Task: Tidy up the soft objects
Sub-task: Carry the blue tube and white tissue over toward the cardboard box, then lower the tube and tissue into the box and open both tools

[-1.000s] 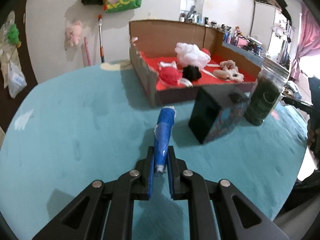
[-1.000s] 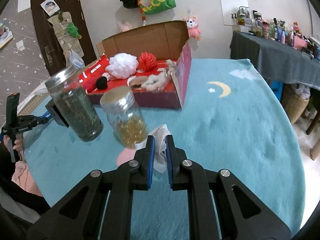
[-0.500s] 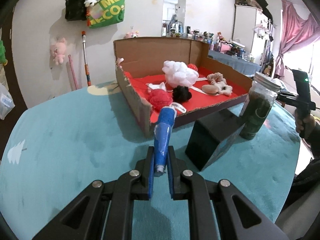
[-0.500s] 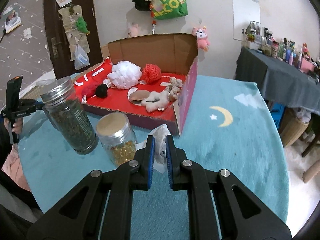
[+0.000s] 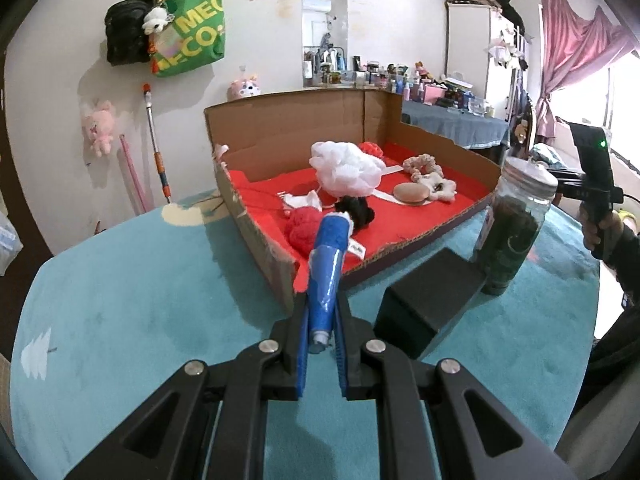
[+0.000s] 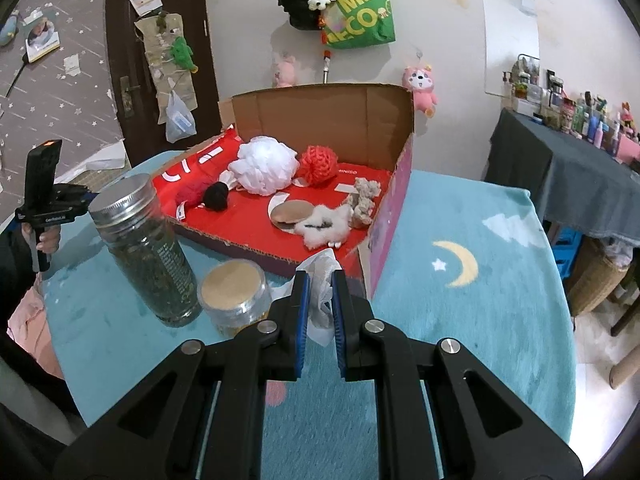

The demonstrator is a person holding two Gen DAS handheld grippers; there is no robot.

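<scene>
My left gripper is shut on a blue tube, held above the near left corner of the cardboard box. The box has a red floor and holds a white puff, red yarn balls, a black pompom and a scrunchie. My right gripper is shut on a crumpled clear plastic bag, held just before the box's near edge. The same white puff and red ball show in the right wrist view.
A tall jar of dark leaves and a short cork-lidded jar stand before the box. A black box and the tall jar show in the left wrist view. The table has a teal cover.
Both grippers have risen and moved closer to the box, each still holding its object. The blue tube now hangs over the box's corner and the plastic bag is near its front edge.
</scene>
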